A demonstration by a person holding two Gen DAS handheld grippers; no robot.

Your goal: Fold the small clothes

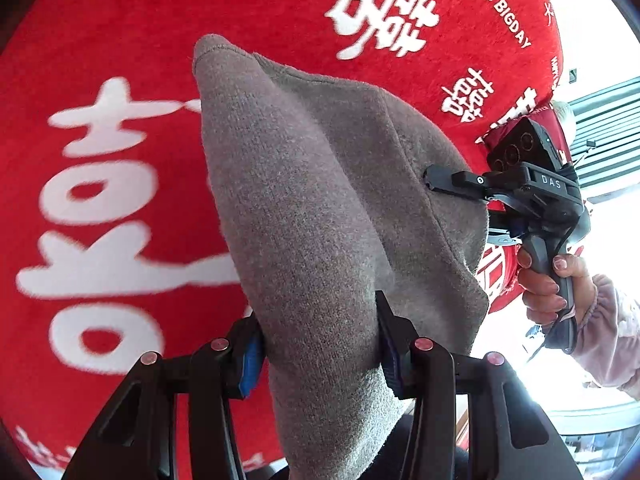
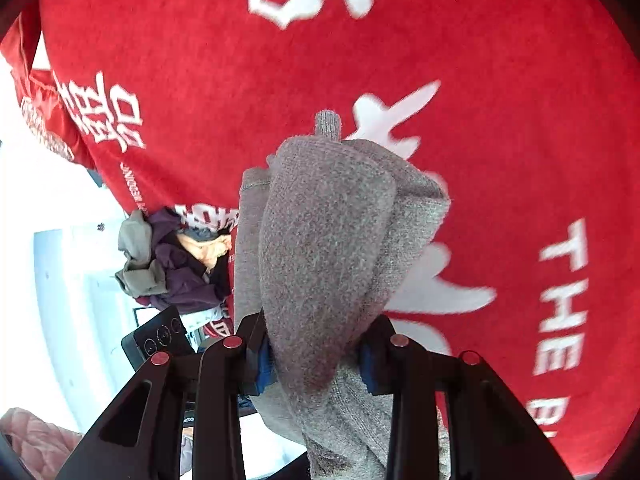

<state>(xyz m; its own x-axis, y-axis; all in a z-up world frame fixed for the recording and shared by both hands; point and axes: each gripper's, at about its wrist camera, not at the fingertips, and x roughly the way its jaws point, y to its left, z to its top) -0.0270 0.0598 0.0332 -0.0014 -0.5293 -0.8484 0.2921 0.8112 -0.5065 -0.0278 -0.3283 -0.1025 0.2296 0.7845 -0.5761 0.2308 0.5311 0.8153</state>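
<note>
Both grippers have hold of the same grey knit garment (image 1: 320,200). The left gripper (image 1: 320,344) is closed down on a bunched band of it, the blue pads pressing the cloth from either side, and the knit runs forward from the jaws into a raised, folded peak. The right gripper (image 2: 316,356) likewise pinches a thick gathered roll of the grey knit garment (image 2: 328,232) between its pads; in the left wrist view its fingertips bite into the far edge of the cloth, with the right hand (image 1: 552,280) wrapped round the handle below.

Light, soft and limp is how this piece should handle: it sags and creases under its own weight, and the fuzzy weave ought to grip the pads rather than slip. Hems or corners look the best places to hold, since a mid-cloth pinch only gathers bulk.

Beneath the garment lies a red blanket with white characters (image 1: 100,200), and a pile of other clothes (image 2: 172,264) sits near its edge, well apart from the right jaws.
</note>
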